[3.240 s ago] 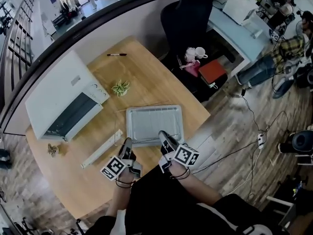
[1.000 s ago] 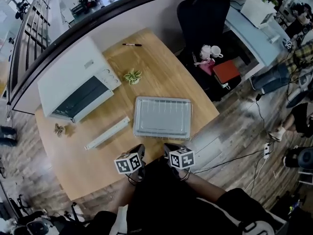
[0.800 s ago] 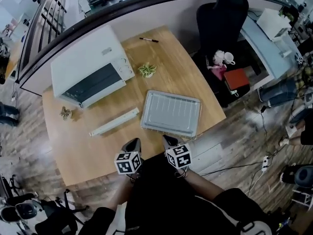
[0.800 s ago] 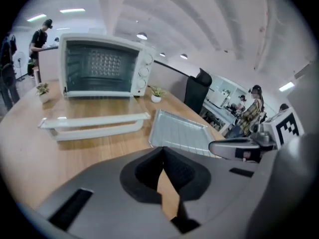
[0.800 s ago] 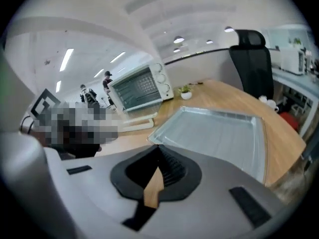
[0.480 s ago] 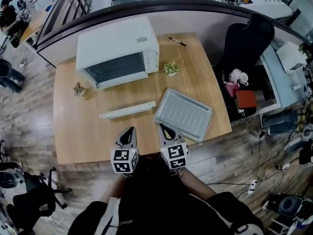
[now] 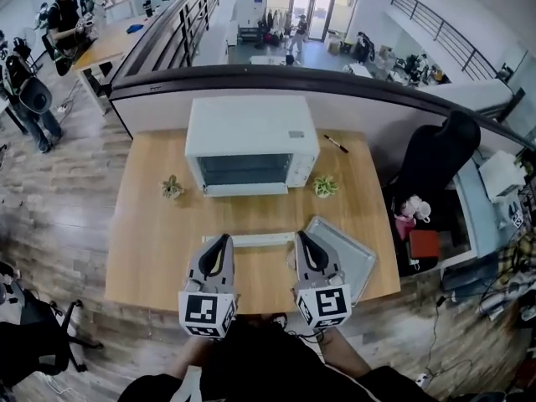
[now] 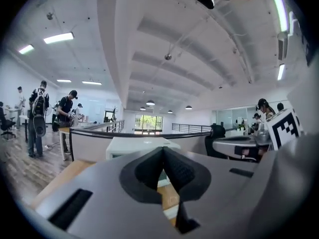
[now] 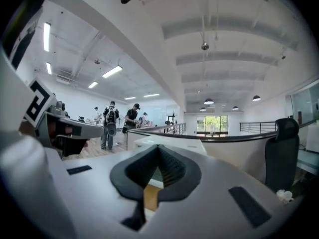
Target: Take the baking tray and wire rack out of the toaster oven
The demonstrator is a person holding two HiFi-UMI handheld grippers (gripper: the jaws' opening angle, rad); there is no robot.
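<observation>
Wooden tabletop [image 7: 151, 241] carries the white toaster oven [image 7: 249, 141] at its 12 o'clock edge. The baking tray [image 7: 358, 262] lies outside it, at 4 o'clock. Left hand-held gripper [image 7: 221, 241] and right hand-held gripper [image 7: 302, 238] hover at 6 o'clock, both clenched and empty.

Bright, even indoor light fills all three views, from ceiling strip lights [image 8: 58, 37] and daylight through the far glazed doors [image 9: 215, 123], leaving only soft, faint shadows on the wooden surface [image 7: 146, 233]. The head view is sharp at its middle but strongly fisheye, bowing the dark rail [image 7: 251, 74] and stretching the floor at the edges. Each tool view sits inside a black round vignette, where the left tool [image 8: 163, 148] and right tool [image 9: 158, 147], close to the lens, look soft while the hall behind stays fairly clear.
</observation>
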